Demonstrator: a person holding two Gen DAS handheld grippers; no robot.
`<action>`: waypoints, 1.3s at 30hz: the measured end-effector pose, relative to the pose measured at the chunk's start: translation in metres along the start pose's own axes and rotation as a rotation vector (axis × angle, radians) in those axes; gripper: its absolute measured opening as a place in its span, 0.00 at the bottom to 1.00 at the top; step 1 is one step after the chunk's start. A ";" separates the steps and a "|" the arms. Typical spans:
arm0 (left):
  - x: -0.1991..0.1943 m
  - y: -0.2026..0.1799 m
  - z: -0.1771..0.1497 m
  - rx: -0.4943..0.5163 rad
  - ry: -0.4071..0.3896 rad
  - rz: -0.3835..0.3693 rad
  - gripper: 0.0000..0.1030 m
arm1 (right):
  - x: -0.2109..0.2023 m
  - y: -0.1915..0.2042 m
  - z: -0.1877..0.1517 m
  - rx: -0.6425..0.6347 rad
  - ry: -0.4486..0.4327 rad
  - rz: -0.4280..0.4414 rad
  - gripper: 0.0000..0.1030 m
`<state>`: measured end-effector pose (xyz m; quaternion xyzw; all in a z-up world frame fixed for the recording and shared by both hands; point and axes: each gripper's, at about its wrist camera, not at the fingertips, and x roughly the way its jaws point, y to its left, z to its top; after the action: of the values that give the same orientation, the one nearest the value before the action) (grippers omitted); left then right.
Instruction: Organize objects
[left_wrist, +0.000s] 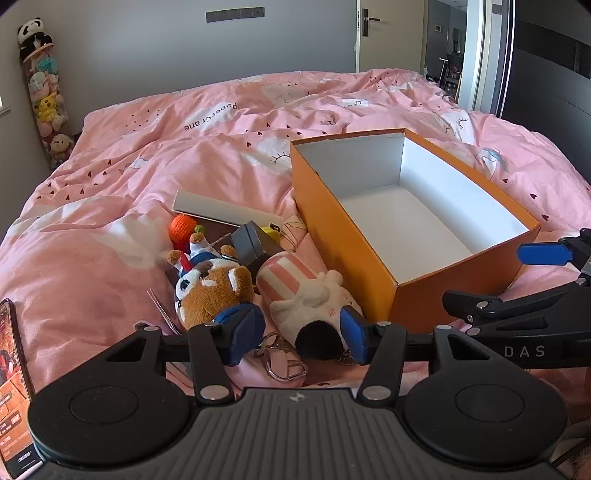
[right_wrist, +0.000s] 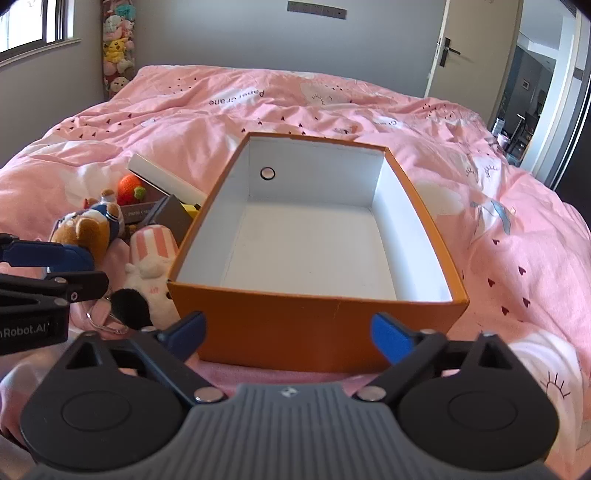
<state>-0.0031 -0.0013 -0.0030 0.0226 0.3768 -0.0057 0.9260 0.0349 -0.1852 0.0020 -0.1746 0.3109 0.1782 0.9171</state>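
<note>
Two hand-held grippers work over a pink duvet (left_wrist: 110, 206) on a bed. An orange cardboard box (right_wrist: 314, 325) with a white interior sits on the duvet, lidless and empty; a small round hole shows in its far left inner wall in the right wrist view.

Left gripper (left_wrist: 301, 338): its blue-padded jaws stand apart over a pile of toys just left of the box. The left pad lies against the blue cap of a brown-and-white plush dog (left_wrist: 214, 291); the right pad lies beside the head of a white plush with a pink-striped body (left_wrist: 295, 291), whose dark fluffy end (left_wrist: 317, 341) sits in the gap. Whether either pad presses on a toy cannot be told; nothing is clamped between them. A metal key ring and clasp (left_wrist: 284, 365) lie on the duvet between the jaws.

Right gripper (right_wrist: 290, 332): jaws wide apart, holding nothing, just in front of the box's near orange wall.

Behind the plush toys lie an orange crocheted ball (left_wrist: 183, 226), a dark grey small box (left_wrist: 255, 245), a yellow item partly hidden behind it, and a flat white-edged box (left_wrist: 221, 210). A phone (left_wrist: 13, 387) lies at the far left edge of the left wrist view. A clear tube of stuffed toys (left_wrist: 46, 99) stands in the room's corner.
</note>
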 end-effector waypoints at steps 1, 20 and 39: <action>-0.002 0.002 0.002 -0.003 0.000 -0.003 0.56 | -0.001 0.000 0.002 -0.006 -0.006 0.006 0.81; 0.029 0.100 0.044 -0.289 0.184 -0.091 0.54 | 0.041 0.061 0.084 -0.257 0.070 0.377 0.40; 0.096 0.134 0.048 -0.393 0.385 -0.289 0.78 | 0.128 0.111 0.109 -0.552 0.441 0.466 0.42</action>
<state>0.1028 0.1313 -0.0301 -0.2098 0.5383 -0.0600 0.8140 0.1366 -0.0128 -0.0207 -0.3726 0.4714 0.4156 0.6828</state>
